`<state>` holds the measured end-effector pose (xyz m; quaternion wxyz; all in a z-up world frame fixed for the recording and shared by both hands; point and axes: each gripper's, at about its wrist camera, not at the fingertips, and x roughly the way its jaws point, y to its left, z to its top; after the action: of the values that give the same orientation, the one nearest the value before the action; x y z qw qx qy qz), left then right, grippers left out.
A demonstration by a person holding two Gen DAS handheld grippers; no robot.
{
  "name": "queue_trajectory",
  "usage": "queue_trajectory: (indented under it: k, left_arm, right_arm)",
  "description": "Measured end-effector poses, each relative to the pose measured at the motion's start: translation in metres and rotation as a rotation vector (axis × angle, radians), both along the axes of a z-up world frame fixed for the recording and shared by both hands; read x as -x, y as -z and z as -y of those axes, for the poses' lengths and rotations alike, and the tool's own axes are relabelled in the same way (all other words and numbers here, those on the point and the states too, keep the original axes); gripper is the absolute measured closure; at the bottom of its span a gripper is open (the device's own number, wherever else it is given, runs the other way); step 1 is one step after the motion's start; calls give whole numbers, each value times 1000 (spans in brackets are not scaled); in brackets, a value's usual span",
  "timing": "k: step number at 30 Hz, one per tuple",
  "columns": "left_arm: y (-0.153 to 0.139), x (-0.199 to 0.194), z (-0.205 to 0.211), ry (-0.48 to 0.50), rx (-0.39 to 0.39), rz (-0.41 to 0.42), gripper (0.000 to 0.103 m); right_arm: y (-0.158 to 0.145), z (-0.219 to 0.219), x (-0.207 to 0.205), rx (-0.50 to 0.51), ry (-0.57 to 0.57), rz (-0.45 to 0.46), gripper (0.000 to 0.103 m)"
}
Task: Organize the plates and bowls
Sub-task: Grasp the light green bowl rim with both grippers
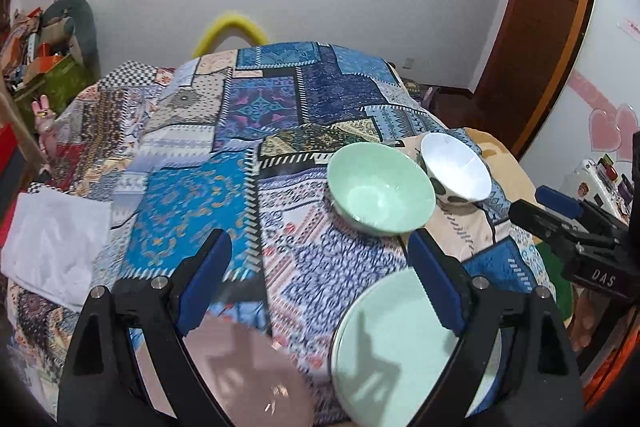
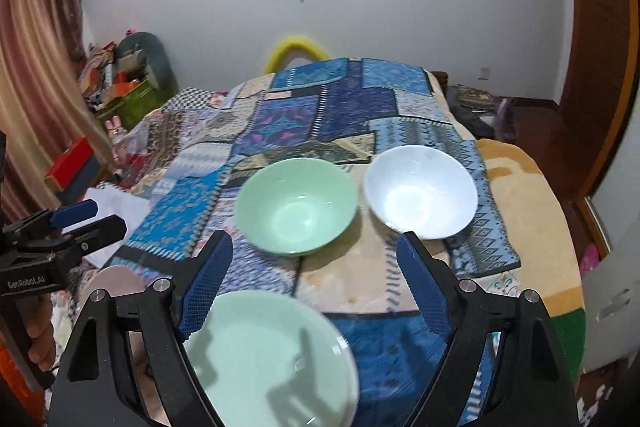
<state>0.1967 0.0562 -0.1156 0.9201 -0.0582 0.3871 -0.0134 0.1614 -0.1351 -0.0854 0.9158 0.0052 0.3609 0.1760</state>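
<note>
A green bowl (image 1: 380, 187) (image 2: 296, 205) and a white bowl (image 1: 456, 167) (image 2: 420, 191) stand side by side on the patchwork cloth. A pale green plate (image 1: 396, 347) (image 2: 272, 359) lies near me, and a pink plate (image 1: 248, 375) (image 2: 116, 279) lies to its left. My left gripper (image 1: 320, 267) is open and empty above the cloth, between the two plates. My right gripper (image 2: 316, 271) is open and empty above the green plate, short of the bowls. The right gripper also shows in the left wrist view (image 1: 540, 211), and the left gripper in the right wrist view (image 2: 92, 217).
A white cloth (image 1: 56, 247) lies at the table's left edge. Clutter and boxes (image 1: 40, 59) stand at the far left by the wall. A wooden door (image 1: 540, 27) is at the right. A beige blanket (image 2: 532, 219) covers the table's right side.
</note>
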Motion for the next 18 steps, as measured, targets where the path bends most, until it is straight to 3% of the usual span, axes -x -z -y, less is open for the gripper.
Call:
queue_trajectory:
  k: [4, 6, 9, 18]
  left_arm:
    - [19, -35, 5, 12, 18, -39, 13]
    - [32, -54, 7, 9, 24, -66, 17]
    - [50, -76, 9, 17, 16, -107, 32]
    - [94, -122, 23, 43, -12, -208, 61]
  right_arm:
    - [14, 4, -17, 6, 20, -18, 21]
    - [20, 7, -23, 6, 26, -26, 21]
    - [30, 9, -33, -2, 33, -51, 22]
    - [53, 7, -56, -16, 9, -127, 45]
